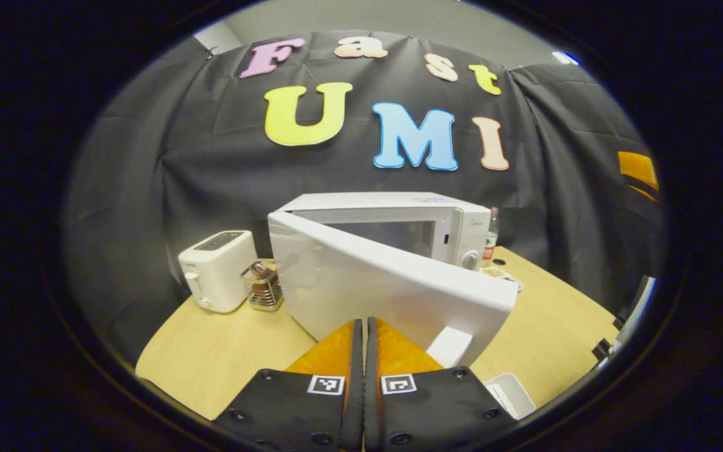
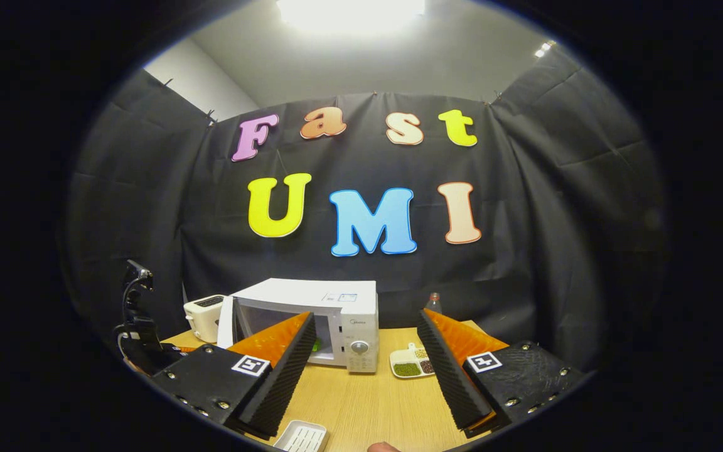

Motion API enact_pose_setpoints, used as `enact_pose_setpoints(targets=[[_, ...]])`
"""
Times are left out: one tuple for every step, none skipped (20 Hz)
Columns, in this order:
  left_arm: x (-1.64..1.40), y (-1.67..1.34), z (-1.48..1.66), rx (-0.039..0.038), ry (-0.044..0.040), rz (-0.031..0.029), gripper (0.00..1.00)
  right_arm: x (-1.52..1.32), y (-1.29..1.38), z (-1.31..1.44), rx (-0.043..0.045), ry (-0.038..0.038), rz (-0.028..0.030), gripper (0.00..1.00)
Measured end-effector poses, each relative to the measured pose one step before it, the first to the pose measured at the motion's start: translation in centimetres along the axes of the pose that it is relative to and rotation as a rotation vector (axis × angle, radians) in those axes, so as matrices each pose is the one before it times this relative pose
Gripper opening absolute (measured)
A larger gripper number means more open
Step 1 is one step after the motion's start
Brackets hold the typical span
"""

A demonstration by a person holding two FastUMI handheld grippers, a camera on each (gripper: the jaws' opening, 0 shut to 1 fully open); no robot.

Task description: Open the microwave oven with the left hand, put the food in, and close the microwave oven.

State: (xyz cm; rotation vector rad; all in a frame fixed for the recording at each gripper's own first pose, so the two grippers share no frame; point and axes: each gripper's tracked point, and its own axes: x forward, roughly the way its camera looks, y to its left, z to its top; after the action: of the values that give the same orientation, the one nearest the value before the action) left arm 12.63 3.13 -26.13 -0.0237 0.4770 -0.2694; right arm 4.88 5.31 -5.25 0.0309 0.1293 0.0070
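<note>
The white microwave (image 1: 399,216) stands on the wooden table with its door (image 1: 386,295) swung partly open, hinged on the left. My left gripper (image 1: 362,323) is shut with nothing between its fingers, and its tips are right at the door's outer face. In the right gripper view the microwave (image 2: 311,295) is farther off, with its door (image 2: 226,323) standing out at the left. My right gripper (image 2: 366,317) is open and holds nothing. A white divided plate of green and brown food (image 2: 412,363) lies on the table right of the microwave. A small green patch (image 2: 316,344) shows inside the cavity; I cannot tell what it is.
A white toaster (image 1: 217,270) and a small wire rack (image 1: 262,287) stand left of the microwave. A bottle (image 1: 493,235) is behind its right corner. A white ridged tray (image 2: 302,436) lies near the table's front edge. A dark device with a cable (image 2: 135,326) is at the far left.
</note>
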Motion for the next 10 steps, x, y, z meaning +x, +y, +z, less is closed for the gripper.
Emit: enact_pose_setpoints(targets=[[0.617, -0.28, 0.173, 0.00366, 0.00218, -0.01878, 0.07, 0.102, -0.105, 0.109, -0.00275, -0.00226, -0.01328, 0.98], [0.604, -0.163, 0.267, 0.00491, -0.00048, -0.01053, 0.07, 0.03, 0.0, 0.246, -0.00102, -0.00521, -0.01149, 0.98], [0.735, -0.018, 0.101, 0.0061, 0.00254, -0.01194, 0.07, 0.058, -0.097, 0.042, 0.00019, -0.00301, -0.0145, 0.98], [0.651, -0.29, 0.039, -0.00077, 0.00463, -0.02176, 0.07, 0.098, -0.08, 0.211, 0.00133, -0.00456, -0.01491, 0.98], [0.647, -0.246, 0.255, 0.00088, -0.00096, -0.01962, 0.07, 0.095, -0.093, 0.143, 0.00241, -0.00664, -0.01576, 0.98], [0.572, -0.14, 0.306, 0.00916, -0.00319, -0.01162, 0.07, 0.145, 0.025, -0.012, 0.00217, -0.00122, -0.01185, 0.98], [0.613, -0.047, 0.35, 0.00926, -0.00256, -0.00943, 0.08, 0.083, 0.068, -0.226, -0.00063, 0.00315, -0.0114, 0.98], [0.622, -0.117, 0.331, 0.00186, -0.00376, -0.01396, 0.07, 0.008, -0.01, -0.244, -0.00312, 0.0027, -0.01119, 0.98], [0.623, -0.177, 0.292, -0.00116, -0.00383, -0.01265, 0.08, 0.049, -0.117, -0.157, -0.00455, 0.00138, -0.01204, 0.98], [0.686, -0.056, 0.138, 0.00104, -0.00137, -0.00977, 0.07, 0.03, -0.084, -0.166, -0.0042, 0.00522, -0.01192, 0.98]])
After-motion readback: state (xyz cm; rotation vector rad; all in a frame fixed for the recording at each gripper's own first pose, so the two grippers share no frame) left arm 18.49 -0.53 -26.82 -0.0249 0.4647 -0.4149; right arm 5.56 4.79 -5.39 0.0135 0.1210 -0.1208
